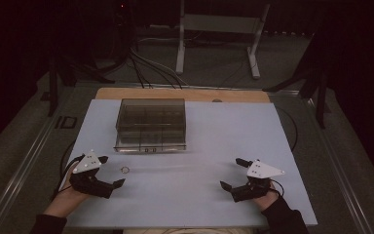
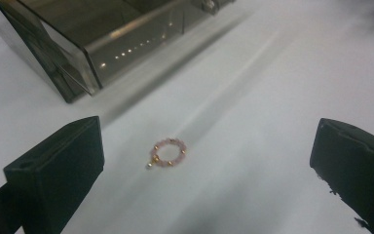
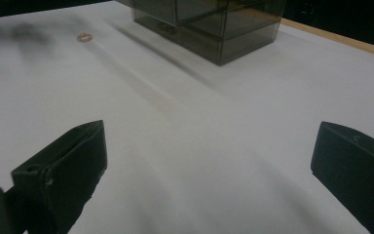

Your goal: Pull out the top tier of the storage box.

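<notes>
Because the beaded ring (image 2: 169, 153) lies just ahead, the left gripper (image 1: 111, 171) spreads its jaws to straddle it. Far right, the right gripper (image 1: 233, 172) waits spread and empty, leaving the smoky drawer box (image 1: 150, 125) unobstructed.

No text, label, brand or number can be read on anything here.

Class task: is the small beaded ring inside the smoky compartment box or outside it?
Outside: the beaded ring lies flat on the white table sheet, apart from the box, before the open left gripper.

We see a small ring (image 2: 169, 152) of pink and gold beads, lying flat at lower centre of the left gripper view; closed loop, untouched.
</notes>
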Demonstrator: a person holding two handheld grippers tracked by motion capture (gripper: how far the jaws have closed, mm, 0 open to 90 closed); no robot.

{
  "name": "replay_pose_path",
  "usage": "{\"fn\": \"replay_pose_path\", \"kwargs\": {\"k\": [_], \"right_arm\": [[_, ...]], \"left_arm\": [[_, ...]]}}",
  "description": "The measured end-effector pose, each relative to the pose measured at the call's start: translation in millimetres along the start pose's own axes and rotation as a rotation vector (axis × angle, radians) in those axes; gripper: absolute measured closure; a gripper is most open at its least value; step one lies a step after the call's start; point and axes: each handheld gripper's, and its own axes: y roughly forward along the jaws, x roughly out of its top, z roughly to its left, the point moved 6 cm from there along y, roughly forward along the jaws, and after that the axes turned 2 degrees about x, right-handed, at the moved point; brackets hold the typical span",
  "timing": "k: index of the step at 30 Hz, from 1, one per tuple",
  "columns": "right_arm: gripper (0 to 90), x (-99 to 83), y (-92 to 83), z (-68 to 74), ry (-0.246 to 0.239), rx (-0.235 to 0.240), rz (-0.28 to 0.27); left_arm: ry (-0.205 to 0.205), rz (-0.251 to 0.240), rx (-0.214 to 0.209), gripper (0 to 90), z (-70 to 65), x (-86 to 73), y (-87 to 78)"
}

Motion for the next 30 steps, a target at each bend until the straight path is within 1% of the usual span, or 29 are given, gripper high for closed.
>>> {"fn": "replay_pose_path", "kwargs": {"k": [6, 8, 10, 16, 24, 30], "right_arm": [[0.0, 0.0, 0.0, 0.2, 0.0, 0.002, 0.001], [0.0, 0.0, -0.1, 0.2, 0.0, 0.002, 0.001], [0.0, -0.1, 0.0, 0.2, 0.001, 0.002, 0.002], [0.0, -0.1, 0.0, 0.3, 0.001, 0.005, 0.001], [0.0, -0.4, 0.7, 0.8, -0.004, 0.008, 0.006], [0.0, -0.5, 0.9, 0.7, -0.007, 0.008, 0.007]], "left_arm": [[-0.014, 0.004, -0.002, 0.0, -3.6, -8.3, 4.8], [-0.009, 0.007, 0.01, 0.0, -4.6, -10.7, 6.6], [-0.002, 0.01, 0.013, 0.0, -6.4, -12.6, 8.2], [0.005, 0.012, 0.009, 0.0, -9.7, -17.9, 13.8], [-0.001, 0.0, 0.0, 0.0, -9.4, -17.8, 12.9], [0.0, -0.001, 0.004, 0.0, -9.7, -17.5, 13.3]]}}
